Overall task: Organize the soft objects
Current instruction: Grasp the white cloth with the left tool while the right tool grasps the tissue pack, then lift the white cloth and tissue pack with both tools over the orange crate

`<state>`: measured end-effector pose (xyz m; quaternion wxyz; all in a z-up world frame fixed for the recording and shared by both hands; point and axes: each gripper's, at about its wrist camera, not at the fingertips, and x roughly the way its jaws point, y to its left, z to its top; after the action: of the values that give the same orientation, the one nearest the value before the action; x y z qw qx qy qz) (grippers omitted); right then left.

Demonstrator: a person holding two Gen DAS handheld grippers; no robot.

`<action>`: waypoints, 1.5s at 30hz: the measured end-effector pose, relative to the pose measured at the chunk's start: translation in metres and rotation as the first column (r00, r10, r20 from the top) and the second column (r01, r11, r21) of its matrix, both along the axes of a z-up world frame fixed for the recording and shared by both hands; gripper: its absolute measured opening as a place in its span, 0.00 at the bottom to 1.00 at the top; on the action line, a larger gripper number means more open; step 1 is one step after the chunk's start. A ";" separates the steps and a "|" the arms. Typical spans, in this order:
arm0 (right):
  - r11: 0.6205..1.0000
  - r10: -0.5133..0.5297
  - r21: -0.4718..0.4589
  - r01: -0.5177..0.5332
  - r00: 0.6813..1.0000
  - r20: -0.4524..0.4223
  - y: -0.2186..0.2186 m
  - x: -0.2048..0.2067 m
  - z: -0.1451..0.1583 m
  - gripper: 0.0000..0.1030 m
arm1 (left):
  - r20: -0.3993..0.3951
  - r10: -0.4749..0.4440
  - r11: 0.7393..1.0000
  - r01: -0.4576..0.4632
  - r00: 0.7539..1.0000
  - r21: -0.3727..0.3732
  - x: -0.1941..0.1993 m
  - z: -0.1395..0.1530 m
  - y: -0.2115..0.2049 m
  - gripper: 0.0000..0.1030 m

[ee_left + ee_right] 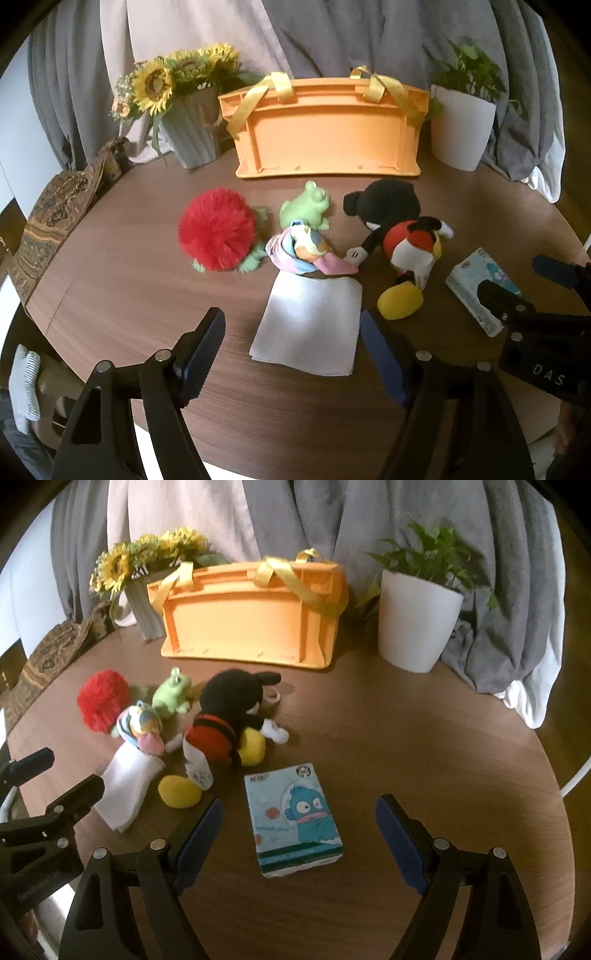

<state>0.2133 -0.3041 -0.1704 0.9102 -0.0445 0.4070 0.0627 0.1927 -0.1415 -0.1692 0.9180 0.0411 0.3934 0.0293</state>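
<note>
On the round wooden table lie a red fuzzy ball toy [217, 234] [102, 700], a green frog plush [306, 206] [172, 694], a rolled pastel cloth [306, 251] [142, 728], a folded white cloth [310, 325] [127, 788], a Mickey Mouse plush [399, 236] [229, 720] and a blue tissue pack [478, 290] [295, 818]. An orange basket [325, 133] [251, 616] with yellow handles stands behind them. My left gripper [291, 354] is open just before the white cloth. My right gripper [299, 842] is open around the tissue pack, above it; it also shows in the left wrist view [524, 291].
A grey vase of sunflowers [184, 99] [144, 572] stands at the back left and a white pot with a green plant [461, 125] [417, 616] at the back right. Grey and pink curtains hang behind. A patterned cloth [55, 210] lies at the table's left edge.
</note>
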 end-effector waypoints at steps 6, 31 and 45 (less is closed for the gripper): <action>1.000 -0.006 -0.003 0.006 0.999 -0.033 0.000 0.004 -0.013 0.83 | -0.031 -0.004 1.000 0.003 1.000 -0.014 0.007 -0.015 0.001 0.66; 0.999 -0.028 0.033 0.030 0.997 -0.076 0.000 0.006 -0.027 0.59 | -0.086 -0.063 0.990 0.051 0.994 -0.131 0.017 -0.036 0.008 0.11; 0.997 -0.020 0.072 0.023 0.999 -0.049 0.003 -0.007 -0.005 0.57 | -0.035 -0.093 0.983 0.086 0.995 -0.165 -0.001 -0.007 0.008 0.08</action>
<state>0.2061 -0.3009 -0.1753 0.9016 -0.0054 0.4270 0.0687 0.1921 -0.1338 -0.1764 0.9101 -0.0162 0.4116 -0.0451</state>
